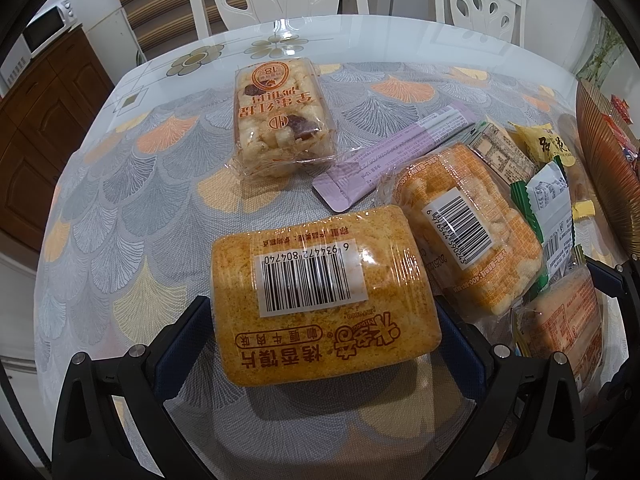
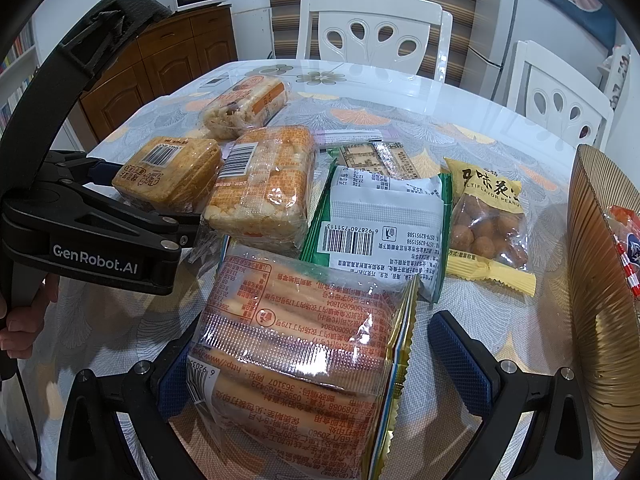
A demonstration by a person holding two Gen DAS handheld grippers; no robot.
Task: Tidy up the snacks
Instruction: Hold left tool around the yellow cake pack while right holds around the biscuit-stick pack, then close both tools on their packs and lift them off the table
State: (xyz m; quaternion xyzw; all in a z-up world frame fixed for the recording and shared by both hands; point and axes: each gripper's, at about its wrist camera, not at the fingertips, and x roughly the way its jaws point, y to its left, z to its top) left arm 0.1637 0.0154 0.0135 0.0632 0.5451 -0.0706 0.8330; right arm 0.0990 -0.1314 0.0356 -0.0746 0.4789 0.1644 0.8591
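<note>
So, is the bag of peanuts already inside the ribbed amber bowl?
No, the peanut bag lies flat on the tablecloth left of the ribbed amber bowl, outside its wall.

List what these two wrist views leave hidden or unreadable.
- Brown ribbed basket: cut off by the right edge in both views; most of its contents unseen.
- Purple sachet: far end covered by other packets; print too small.
- Green-edged packet: lower part hidden behind the biscuit-stick packet.
- Right gripper: whether its left pad touches that packet is hidden.
</note>
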